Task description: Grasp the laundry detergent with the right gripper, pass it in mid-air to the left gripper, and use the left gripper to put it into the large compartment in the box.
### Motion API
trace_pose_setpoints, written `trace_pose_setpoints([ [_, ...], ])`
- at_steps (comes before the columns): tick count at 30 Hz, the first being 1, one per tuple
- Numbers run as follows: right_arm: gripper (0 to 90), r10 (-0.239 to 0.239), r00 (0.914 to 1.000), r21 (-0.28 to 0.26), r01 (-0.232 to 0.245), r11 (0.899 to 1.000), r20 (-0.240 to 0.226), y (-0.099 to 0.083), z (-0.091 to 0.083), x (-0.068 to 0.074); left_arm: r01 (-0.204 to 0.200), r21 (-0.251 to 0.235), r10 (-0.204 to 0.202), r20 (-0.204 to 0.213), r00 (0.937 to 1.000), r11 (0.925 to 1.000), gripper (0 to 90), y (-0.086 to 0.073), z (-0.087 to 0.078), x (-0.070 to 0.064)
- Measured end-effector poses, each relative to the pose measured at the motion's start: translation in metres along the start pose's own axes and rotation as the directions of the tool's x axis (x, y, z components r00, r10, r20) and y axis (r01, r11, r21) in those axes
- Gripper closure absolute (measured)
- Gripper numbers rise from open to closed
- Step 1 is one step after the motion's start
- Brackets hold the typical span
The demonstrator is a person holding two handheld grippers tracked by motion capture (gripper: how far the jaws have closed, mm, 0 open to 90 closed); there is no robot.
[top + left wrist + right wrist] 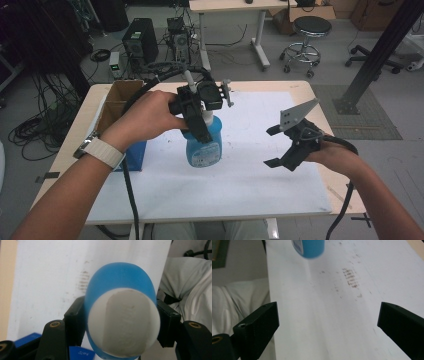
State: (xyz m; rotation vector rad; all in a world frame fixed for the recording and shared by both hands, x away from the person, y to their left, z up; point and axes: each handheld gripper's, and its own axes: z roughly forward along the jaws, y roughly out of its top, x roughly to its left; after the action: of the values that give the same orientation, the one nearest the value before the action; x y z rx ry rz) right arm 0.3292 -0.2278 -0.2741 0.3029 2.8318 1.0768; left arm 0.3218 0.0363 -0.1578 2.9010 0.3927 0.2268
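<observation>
The person's left forearm (70,185) reaches in from the bottom edge, its left claw (197,117) clamped on the top of a blue bottle (204,147) over the white sheet (240,175) covering the worktop (305,90), beside a cardboard box (117,100). The right claw (277,147) hovers well apart from the bottle, jaws spread wide and holding nothing

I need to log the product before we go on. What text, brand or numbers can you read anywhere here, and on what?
Nothing can be read for certain.
Label on the blue bottle, held by the left gripper: printed lines, too small and blurred to read.
Blue box below the bottle in the left gripper view: a few white characters, upside down and blurred, unreadable.
Computer tower on the floor: no legible marking.
</observation>
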Motion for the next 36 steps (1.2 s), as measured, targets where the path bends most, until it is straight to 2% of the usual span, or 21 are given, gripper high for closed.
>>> trace_pose_setpoints([
  [1,3.4,-0.009,0.9996,0.029,0.008,1.0,0.028,-0.002,-0.007,-0.001,0.019,0.002,-0.019,-0.007,0.9998,0.9998,38.2,0.0,-0.003,0.001],
  [3,3.4,-0.008,0.9988,0.055,0.005,0.998,0.049,-0.005,-0.012,-0.002,0.074,0.003,-0.074,-0.03,0.9968,0.9972,38.3,-0.001,-0.011,0.006],
  [4,3.4,-0.008,0.9988,0.055,0.005,0.998,0.049,-0.005,-0.012,-0.002,0.074,0.003,-0.074,-0.03,0.9968,0.9972,38.3,-0.001,-0.011,0.006],
  [5,3.2,-0.007,0.9974,0.077,0.002,0.997,0.072,-0.007,-0.017,-0.004,0.115,0.003,-0.114,-0.044,0.9924,0.9934,38.2,-0.003,-0.017,0.009],
  [8,3.5,0.001,0.9961,0.104,-0.01,0.995,0.088,-0.011,-0.022,-0.005,0.168,-0.001,-0.168,-0.066,0.9836,0.9857,38.3,-0.005,-0.026,0.015],
  [13,3.5,-0.004,0.9927,0.135,-0.013,0.991,0.12,-0.016,-0.029,-0.005,0.243,-0.003,-0.242,-0.109,0.9642,0.97,38.3,-0.006,-0.041,0.023],
  [14,3.5,-0.002,0.9923,0.135,-0.015,0.991,0.124,-0.017,-0.031,-0.005,0.243,-0.003,-0.242,-0.109,0.9642,0.97,38.3,-0.006,-0.041,0.023],
  [15,3.5,0.0,0.9919,0.136,-0.018,0.991,0.127,-0.017,-0.032,-0.005,0.282,-0.008,-0.281,-0.113,0.953,0.9594,38.3,-0.007,-0.047,0.027],
  [18,3.5,-0.002,0.9908,0.138,-0.017,0.99,0.135,-0.019,-0.037,-0.005,0.338,-0.019,-0.338,-0.127,0.9325,0.9408,38.3,-0.01,-0.056,0.034],
  [21,3.5,-0.001,0.9899,0.141,-0.019,0.99,0.142,-0.02,-0.041,-0.004,0.394,-0.03,-0.393,-0.152,0.9068,0.9188,38.3,-0.014,-0.066,0.041],
  [22,3.5,-0.005,0.9898,0.141,-0.016,0.99,0.142,-0.02,-0.042,-0.004,0.394,-0.03,-0.393,-0.152,0.9068,0.9188,38.3,-0.014,-0.066,0.041],
  [23,3.5,-0.001,0.9895,0.139,-0.02,0.99,0.145,-0.02,-0.044,-0.004,0.437,-0.038,-0.437,-0.165,0.8842,0.8986,38.3,-0.017,-0.071,0.046],
  [24,3.5,-0.001,0.9895,0.139,-0.02,0.99,0.145,-0.02,-0.044,-0.004,0.437,-0.038,-0.437,-0.165,0.8842,0.8986,38.3,-0.017,-0.071,0.046],
  [25,3.5,0.004,0.9887,0.137,-0.025,0.99,0.15,-0.021,-0.046,-0.005,0.488,-0.06,-0.49,-0.173,0.8543,0.8711,38.3,-0.021,-0.077,0.052],
  [27,3.4,0.009,0.9881,0.138,-0.03,0.99,0.153,-0.023,-0.048,-0.006,0.528,-0.076,-0.532,-0.182,0.827,0.8462,38.3,-0.026,-0.082,0.057],
  [29,3.5,0.013,0.9882,0.141,-0.035,0.989,0.153,-0.025,-0.05,-0.007,0.569,-0.097,-0.577,-0.188,0.7949,0.8163,38.3,-0.031,-0.088,0.062],
  [30,3.5,0.013,0.9882,0.141,-0.035,0.989,0.153,-0.025,-0.05,-0.007,0.569,-0.097,-0.577,-0.188,0.7949,0.8163,38.3,-0.031,-0.088,0.062],
  [31,3.5,0.015,0.9872,0.149,-0.039,0.988,0.159,-0.026,-0.051,-0.008,0.587,-0.106,-0.595,-0.193,0.78,0.8029,38.3,-0.034,-0.091,0.065],
  [33,3.5,0.016,0.9864,0.156,-0.042,0.987,0.164,-0.028,-0.052,-0.008,0.624,-0.124,-0.635,-0.202,0.7457,0.7718,38.3,-0.04,-0.097,0.069],
  [34,3.5,0.016,0.9864,0.156,-0.042,0.987,0.164,-0.028,-0.052,-0.008,0.637,-0.13,-0.649,-0.206,0.7318,0.7595,38.3,-0.042,-0.1,0.071],
  [36,3.5,0.011,0.9856,0.167,-0.039,0.985,0.169,-0.029,-0.052,-0.009,0.68,-0.151,-0.695,-0.214,0.6863,0.7176,38.3,-0.051,-0.11,0.077],
])
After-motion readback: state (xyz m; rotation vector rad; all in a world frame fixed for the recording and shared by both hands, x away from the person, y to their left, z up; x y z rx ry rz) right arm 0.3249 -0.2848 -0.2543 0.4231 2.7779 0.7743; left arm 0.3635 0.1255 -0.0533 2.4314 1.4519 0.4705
